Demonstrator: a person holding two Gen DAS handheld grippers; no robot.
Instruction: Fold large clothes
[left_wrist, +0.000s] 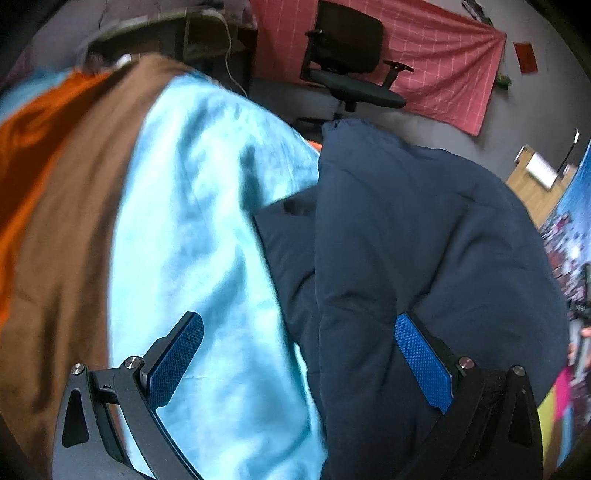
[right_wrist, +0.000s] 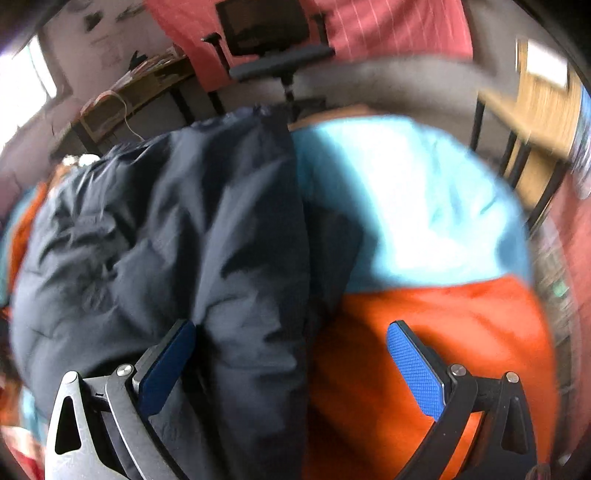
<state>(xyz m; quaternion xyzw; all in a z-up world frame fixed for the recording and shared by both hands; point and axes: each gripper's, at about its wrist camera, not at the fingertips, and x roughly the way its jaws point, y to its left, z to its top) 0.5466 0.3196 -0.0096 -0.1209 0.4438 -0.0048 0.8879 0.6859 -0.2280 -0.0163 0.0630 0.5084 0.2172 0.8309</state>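
A dark navy puffer jacket (left_wrist: 413, 236) lies bunched on a surface covered with light blue (left_wrist: 192, 221), brown (left_wrist: 74, 229) and orange cloth (left_wrist: 26, 147). My left gripper (left_wrist: 299, 354) is open and hovers over the jacket's left edge, one pad over the light blue cloth, the other over the jacket. In the right wrist view the jacket (right_wrist: 166, 236) fills the left and middle. My right gripper (right_wrist: 291, 365) is open, straddling the jacket's right edge, with its right pad over the orange cloth (right_wrist: 443, 350). Both views are blurred.
A black office chair (left_wrist: 351, 62) stands behind the surface before a pink grid-patterned hanging (left_wrist: 443, 66). A dark desk with a white cable (left_wrist: 207, 37) is at the back left. A wooden table (right_wrist: 535, 110) stands at the right. Light blue cloth (right_wrist: 406, 192) lies beside the jacket.
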